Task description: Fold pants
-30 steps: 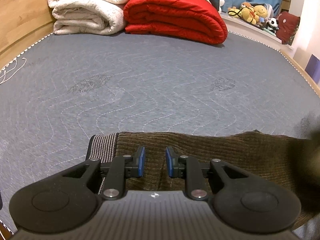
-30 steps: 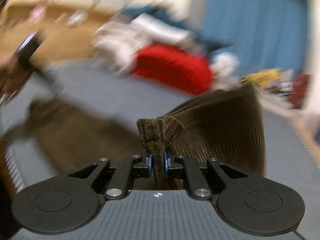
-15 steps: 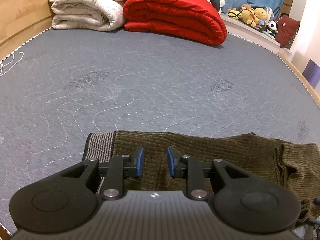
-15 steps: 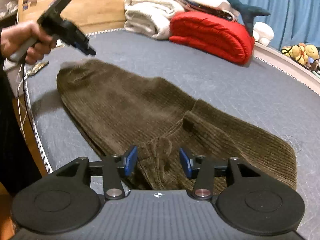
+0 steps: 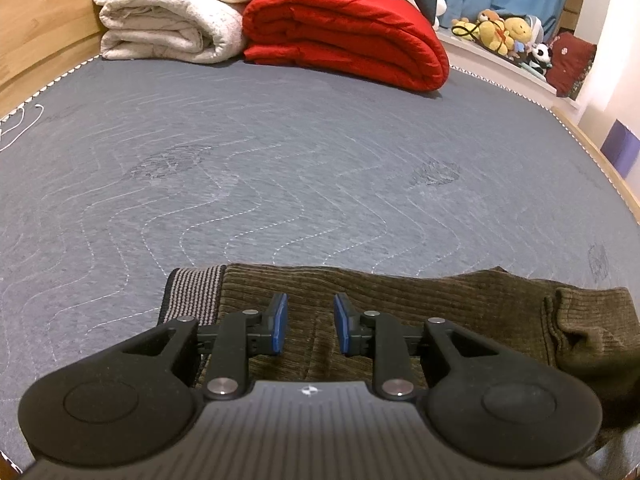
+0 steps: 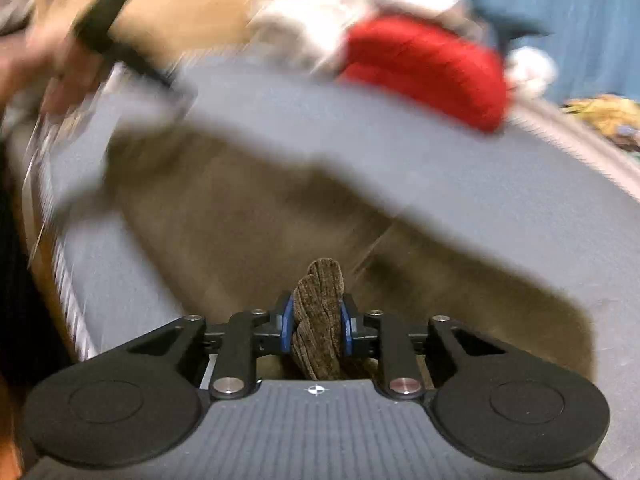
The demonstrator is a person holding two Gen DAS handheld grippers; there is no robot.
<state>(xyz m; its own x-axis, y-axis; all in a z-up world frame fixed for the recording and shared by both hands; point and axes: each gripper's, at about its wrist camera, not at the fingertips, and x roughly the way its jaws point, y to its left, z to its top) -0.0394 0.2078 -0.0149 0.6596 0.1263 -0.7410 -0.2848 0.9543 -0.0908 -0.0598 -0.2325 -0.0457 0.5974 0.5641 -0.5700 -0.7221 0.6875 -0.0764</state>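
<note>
Brown corduroy pants [image 5: 440, 308] with a striped waistband [image 5: 192, 296] lie flat on the grey quilted bed [image 5: 280, 160]. My left gripper [image 5: 308, 322] is open and hovers just above the pants near the waistband, holding nothing. In the blurred right wrist view, my right gripper [image 6: 316, 324] is shut on a bunched fold of the pants [image 6: 320, 304]; the rest of the pants [image 6: 248, 216] spread out ahead of it. The left gripper and the hand holding it [image 6: 100, 28] show as a blur at the upper left.
A folded red quilt [image 5: 348, 32] and a folded white blanket [image 5: 172, 16] lie at the far end of the bed. Stuffed toys [image 5: 500, 32] sit on a ledge at the far right. A wooden bed frame [image 5: 36, 32] runs along the left.
My right gripper was open over the bunched pants fabric half a second ago; now it has shut on that fold and is moving fast. The left gripper stayed open above the waistband.
</note>
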